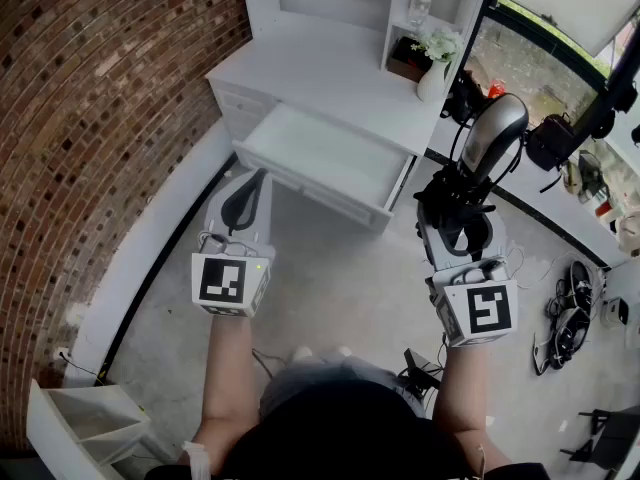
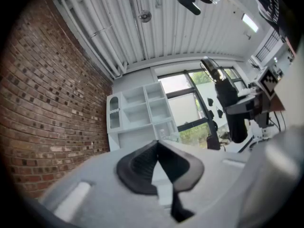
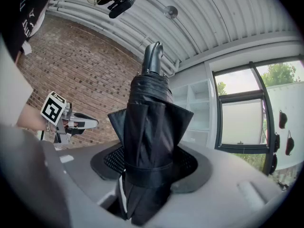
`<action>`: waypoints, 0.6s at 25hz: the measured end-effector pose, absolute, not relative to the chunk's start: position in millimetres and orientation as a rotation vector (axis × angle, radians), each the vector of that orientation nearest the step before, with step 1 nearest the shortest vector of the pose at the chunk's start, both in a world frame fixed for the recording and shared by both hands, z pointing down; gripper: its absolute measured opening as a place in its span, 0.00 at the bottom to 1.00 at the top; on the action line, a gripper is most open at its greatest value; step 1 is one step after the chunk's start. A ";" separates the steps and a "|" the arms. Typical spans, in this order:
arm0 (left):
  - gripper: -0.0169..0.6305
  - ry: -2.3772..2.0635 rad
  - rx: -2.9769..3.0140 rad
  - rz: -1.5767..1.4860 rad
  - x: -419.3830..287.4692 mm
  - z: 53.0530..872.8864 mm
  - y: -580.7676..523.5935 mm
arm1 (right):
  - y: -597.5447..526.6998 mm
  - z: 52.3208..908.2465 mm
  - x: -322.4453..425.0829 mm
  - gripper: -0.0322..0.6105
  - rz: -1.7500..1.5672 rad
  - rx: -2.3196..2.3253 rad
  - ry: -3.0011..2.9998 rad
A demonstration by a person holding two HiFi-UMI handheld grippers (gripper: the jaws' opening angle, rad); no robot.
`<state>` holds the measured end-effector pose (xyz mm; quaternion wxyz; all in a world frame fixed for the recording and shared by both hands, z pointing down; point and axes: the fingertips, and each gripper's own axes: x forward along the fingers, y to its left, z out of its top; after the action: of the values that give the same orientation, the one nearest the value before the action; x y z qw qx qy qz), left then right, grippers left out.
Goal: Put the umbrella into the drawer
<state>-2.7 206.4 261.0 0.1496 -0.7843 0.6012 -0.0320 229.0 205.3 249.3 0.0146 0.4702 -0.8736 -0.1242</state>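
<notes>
A folded black umbrella (image 3: 147,127) stands upright between the pads of my right gripper (image 3: 151,164), which is shut on its lower part; its curved handle is at the top. In the head view the umbrella (image 1: 490,138) points up and away from my right gripper (image 1: 455,216), to the right of the open white drawer (image 1: 320,153), whose inside is bare. My left gripper (image 1: 245,200) hovers just before the drawer's left front corner. Its black pads (image 2: 137,165) meet at the tips with nothing between them, so my left gripper (image 2: 156,148) is shut.
The drawer belongs to a white desk (image 1: 320,68) with a shelf unit, a white vase of flowers (image 1: 435,68) and a glass (image 1: 419,8). A brick wall (image 1: 100,88) runs on the left. A white storage box (image 1: 85,423) sits lower left; cables (image 1: 570,308) lie on the floor at right.
</notes>
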 end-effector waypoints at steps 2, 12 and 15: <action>0.03 1.734 -2.256 -0.099 0.5 267.0 207.0 | 203.5 254.2 232.4 0.44 -0.375 1.461 -2.716; 0.03 1.792 -2.227 -0.121 4.7 277.4 208.8 | 193.6 278.3 244.1 0.44 -0.323 1.427 -2.687; 0.03 1.785 -2.214 -0.119 3.1 275.1 205.7 | 189.8 279.0 242.4 0.44 -0.300 1.441 -2.707</action>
<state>3.1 205.7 275.1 0.1469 -0.7693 0.6203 -0.0415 242.4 189.8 279.0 0.0301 0.4673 -0.8782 -0.0975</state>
